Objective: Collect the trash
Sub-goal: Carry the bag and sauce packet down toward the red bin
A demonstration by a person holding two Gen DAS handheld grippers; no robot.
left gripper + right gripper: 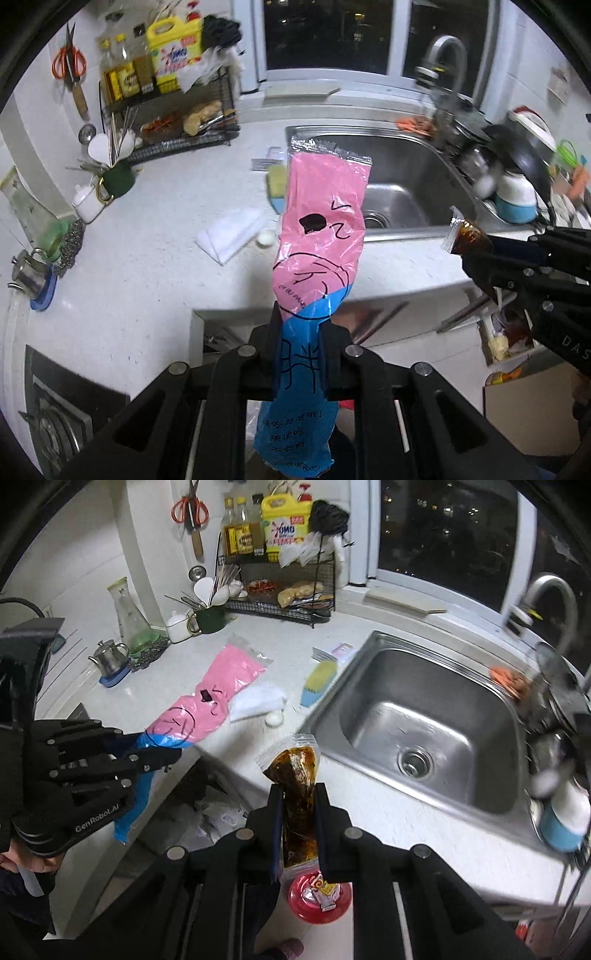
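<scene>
A: Pink-and-blue thin plastic snack wrapper (321,236) — L wrist view. Pinched by the left gripper (300,354), jaws closed on the blue lower part, pink end sticking up and forward, hanging in air above the white counter (147,258) near the steel sink (406,177). Blue tail droops below the jaws.

B: Handling?

A: Prob. v. light, limp film, creased. Slick surface, so it could slide out if the pinch is shallow. Grip sits roughly mid-length w/ plenty of film between the pads, looks safe enough. Not fragile.

B: Other item?

A: At the right edge of the same view, the right gripper (476,251) holds a small clear sachet w/ brown sauce residue (469,236).

B: R wrist view?

A: Sachet (297,786) clamped between the right gripper (299,827) pads, upper end poking up, over the counter's front edge beside the sink. Soft, light, likely greasy inside; squeeze could push residue out the torn end, so hold near the middle, as now. Left gripper (173,757) w/ the pink wrapper (192,716) seen at left. Red round lid-like thing (319,897) on the floor below; can't tell what it is.

B: Bin?

A: Not clearly visible.
</scene>
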